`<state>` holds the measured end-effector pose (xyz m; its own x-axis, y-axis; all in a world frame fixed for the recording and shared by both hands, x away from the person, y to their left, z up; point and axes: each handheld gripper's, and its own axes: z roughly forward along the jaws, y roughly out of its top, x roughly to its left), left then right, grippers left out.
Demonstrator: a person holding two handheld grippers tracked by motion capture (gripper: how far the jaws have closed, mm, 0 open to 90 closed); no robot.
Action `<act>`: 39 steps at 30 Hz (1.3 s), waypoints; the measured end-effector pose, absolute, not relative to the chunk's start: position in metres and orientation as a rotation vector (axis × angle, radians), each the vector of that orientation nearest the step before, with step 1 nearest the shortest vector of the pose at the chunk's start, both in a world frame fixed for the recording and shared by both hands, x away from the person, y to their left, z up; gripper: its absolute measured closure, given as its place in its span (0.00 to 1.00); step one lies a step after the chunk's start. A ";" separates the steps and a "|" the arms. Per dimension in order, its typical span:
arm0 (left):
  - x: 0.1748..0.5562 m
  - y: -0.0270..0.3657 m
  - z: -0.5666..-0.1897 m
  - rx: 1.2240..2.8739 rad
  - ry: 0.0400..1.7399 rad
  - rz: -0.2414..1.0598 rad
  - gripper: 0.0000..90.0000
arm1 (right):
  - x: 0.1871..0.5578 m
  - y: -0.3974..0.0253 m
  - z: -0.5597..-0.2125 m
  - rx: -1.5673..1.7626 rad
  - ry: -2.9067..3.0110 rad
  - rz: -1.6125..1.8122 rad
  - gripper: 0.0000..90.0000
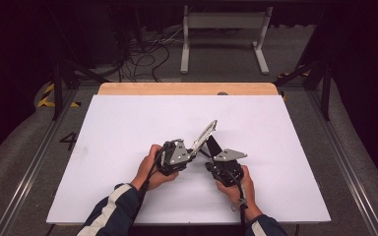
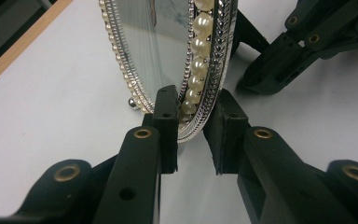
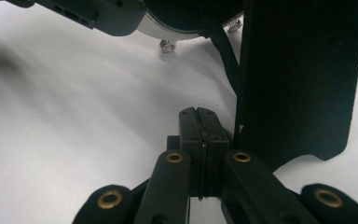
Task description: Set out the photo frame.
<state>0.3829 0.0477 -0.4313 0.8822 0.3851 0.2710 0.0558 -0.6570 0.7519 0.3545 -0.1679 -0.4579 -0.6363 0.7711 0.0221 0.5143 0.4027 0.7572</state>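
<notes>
The white worktop [image 1: 128, 128] sits in a dark room, cables on the floor beyond its far wooden edge. Nearest me, my right claw [image 3: 200, 135] is pressed fully closed with nothing between its jaws, resting just beside the black back stand [image 3: 303, 79] of the mirror [image 1: 205, 133]. My left claw [image 2: 193, 133] straddles the mirror's lower pearl-trimmed rim [image 2: 200, 56]; one jaw touches the glass side, but I see a gap at the other, so I judge this a loose hold, not a firm pinch. The mirror stands tilted near the middle of the worktop, between both claws. The risk, as I read it: the rounded pearls and polished rim give the jaws little purchase, so the mirror could twist or slide out. If my right claw nudges the stand, it could fold and drop the glass flat.
</notes>
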 end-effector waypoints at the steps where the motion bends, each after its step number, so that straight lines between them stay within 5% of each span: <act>1: 0.383 0.048 -0.432 2.243 0.314 0.530 0.83 | 0.354 -0.168 -0.458 1.109 2.334 1.081 1.00; 15: 0.389 0.055 -0.436 2.147 0.370 0.423 0.73 | 0.350 -0.175 -0.450 1.014 2.324 1.122 1.00; 39: 0.369 0.064 -0.424 2.148 0.301 0.447 0.87 | 0.346 -0.173 -0.450 1.006 2.277 1.133 1.00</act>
<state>0.3689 0.0644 -0.4237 0.9051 0.3728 0.2047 0.0497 -0.5706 0.8197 0.3456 -0.1733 -0.4496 -0.6588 0.7514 -0.0369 0.4237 0.4112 0.8071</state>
